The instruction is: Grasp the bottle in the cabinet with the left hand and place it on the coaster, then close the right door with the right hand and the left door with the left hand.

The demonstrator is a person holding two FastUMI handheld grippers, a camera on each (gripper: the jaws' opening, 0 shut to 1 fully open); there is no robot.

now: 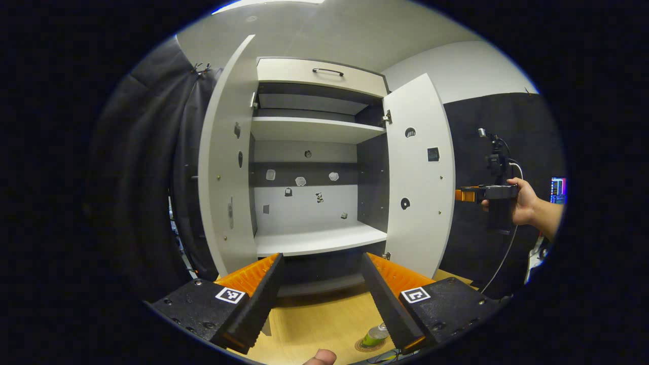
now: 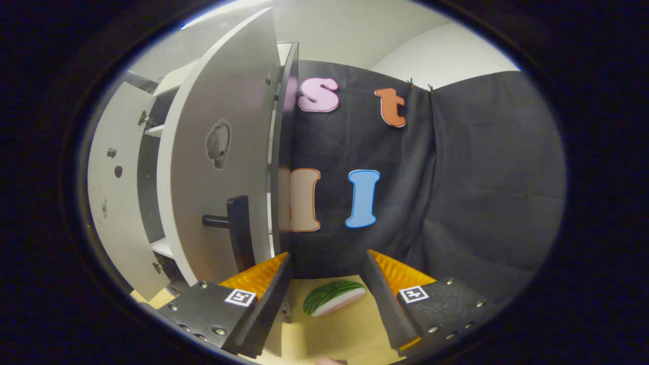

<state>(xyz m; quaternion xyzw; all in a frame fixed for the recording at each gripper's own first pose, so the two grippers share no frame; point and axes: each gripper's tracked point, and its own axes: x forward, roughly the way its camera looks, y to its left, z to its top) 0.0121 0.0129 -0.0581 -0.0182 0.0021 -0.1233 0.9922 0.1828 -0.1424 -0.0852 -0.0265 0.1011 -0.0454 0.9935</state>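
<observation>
Both doors are standing open; the bottle (image 1: pixel 376 334) is already resting on the coaster (image 1: pixel 366 346), on the tabletop (image 1: pixel 314 319) just below the right finger of the spread, empty left tongs (image 1: pixel 320 299). The right tongs (image 2: pixel 324 299), also spread and empty, are facing the right door (image 2: pixel 223 152), whose handle (image 2: pixel 236 228) is lying just above their left finger. The door is probably a light, stiff panel swinging freely; the rigid handle or the free edge is offering the surest purchase. A watermelon slice (image 2: pixel 333 297) is lying between the right fingers, farther off.
</observation>
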